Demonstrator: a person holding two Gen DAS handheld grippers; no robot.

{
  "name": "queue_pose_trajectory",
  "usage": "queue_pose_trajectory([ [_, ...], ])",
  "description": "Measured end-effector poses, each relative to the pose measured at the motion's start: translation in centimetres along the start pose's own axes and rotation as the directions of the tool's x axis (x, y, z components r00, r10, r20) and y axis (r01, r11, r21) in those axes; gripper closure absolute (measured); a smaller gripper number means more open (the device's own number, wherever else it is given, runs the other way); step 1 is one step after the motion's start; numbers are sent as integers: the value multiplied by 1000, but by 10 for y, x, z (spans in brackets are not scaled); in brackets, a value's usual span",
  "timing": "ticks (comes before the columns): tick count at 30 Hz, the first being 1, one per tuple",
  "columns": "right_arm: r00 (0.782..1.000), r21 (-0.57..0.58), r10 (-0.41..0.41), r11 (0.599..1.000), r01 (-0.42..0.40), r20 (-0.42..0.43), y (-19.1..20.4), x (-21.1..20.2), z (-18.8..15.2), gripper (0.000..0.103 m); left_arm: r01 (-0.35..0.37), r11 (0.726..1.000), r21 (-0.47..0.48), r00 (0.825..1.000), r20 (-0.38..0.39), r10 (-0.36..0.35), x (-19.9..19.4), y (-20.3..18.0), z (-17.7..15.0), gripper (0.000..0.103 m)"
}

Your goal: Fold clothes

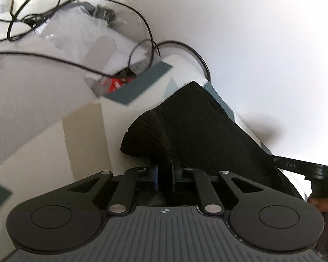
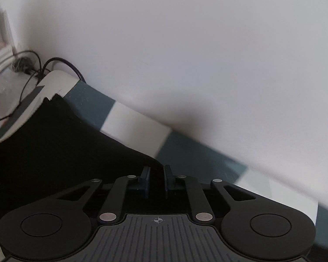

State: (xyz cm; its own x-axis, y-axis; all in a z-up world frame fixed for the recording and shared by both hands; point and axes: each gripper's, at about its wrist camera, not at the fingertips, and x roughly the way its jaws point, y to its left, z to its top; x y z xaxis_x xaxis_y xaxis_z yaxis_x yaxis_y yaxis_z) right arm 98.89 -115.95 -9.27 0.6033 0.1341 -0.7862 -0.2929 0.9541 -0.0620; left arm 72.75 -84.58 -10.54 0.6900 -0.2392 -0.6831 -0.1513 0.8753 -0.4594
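A black ribbed knit garment is lifted off the checked table surface. My left gripper is shut on one edge of the garment, and the cloth stretches away from its fingers up and to the right. My right gripper is shut on another edge of the same black garment, which spreads to the left of it. The right gripper's arm shows at the right edge of the left wrist view.
Black cables loop over the table's far left. White paper or plastic sheets and a red item lie beyond the garment. A white wall runs along the table's far edge. Grey-blue and cream squares pattern the table cover.
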Motion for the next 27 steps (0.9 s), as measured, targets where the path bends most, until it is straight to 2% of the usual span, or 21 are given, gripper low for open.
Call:
queue_pose_trajectory([
  [4,1000,52,-10,999,10,16,2,15,17,92,-27,998,53,1000,-4,28,11,-1,15,84],
  [5,1000,75,-17,997,16,17,1,17,19,90,-37,996,75,999,-14,39,13,-3,18,76],
  [6,1000,101,-25,995,23,17,-1,17,21,85,-54,994,94,998,-15,56,10,-6,20,67],
  [7,999,125,-38,992,35,18,-3,16,21,65,-79,991,111,997,-8,80,4,-9,21,41],
  [8,998,152,-59,987,56,18,-5,14,20,46,-94,988,123,996,12,93,-5,-12,20,25],
  [9,996,185,-82,980,75,29,-8,8,17,13,-85,987,136,996,38,80,-17,-16,17,22],
  [11,981,251,-128,964,89,145,-16,-21,4,10,-30,984,175,998,57,21,-41,-24,9,10],
  [12,969,272,-160,957,104,190,-19,-37,-3,8,1,981,192,999,36,-8,-51,-28,4,8],
  [15,951,371,-186,925,85,245,-38,-82,-26,6,82,973,214,996,-37,-76,-78,-36,-17,2],
  [18,937,498,-210,866,47,278,-68,-137,-60,1,127,968,217,988,-112,-105,-104,-43,-43,2],
  [23,910,654,-242,755,-41,336,-145,-253,-155,1,85,976,199,985,-161,-53,-144,-51,-94,2],
  [27,889,712,-326,702,1,320,-211,-347,-263,1,41,989,142,980,-199,-12,-179,-53,-140,2],
])
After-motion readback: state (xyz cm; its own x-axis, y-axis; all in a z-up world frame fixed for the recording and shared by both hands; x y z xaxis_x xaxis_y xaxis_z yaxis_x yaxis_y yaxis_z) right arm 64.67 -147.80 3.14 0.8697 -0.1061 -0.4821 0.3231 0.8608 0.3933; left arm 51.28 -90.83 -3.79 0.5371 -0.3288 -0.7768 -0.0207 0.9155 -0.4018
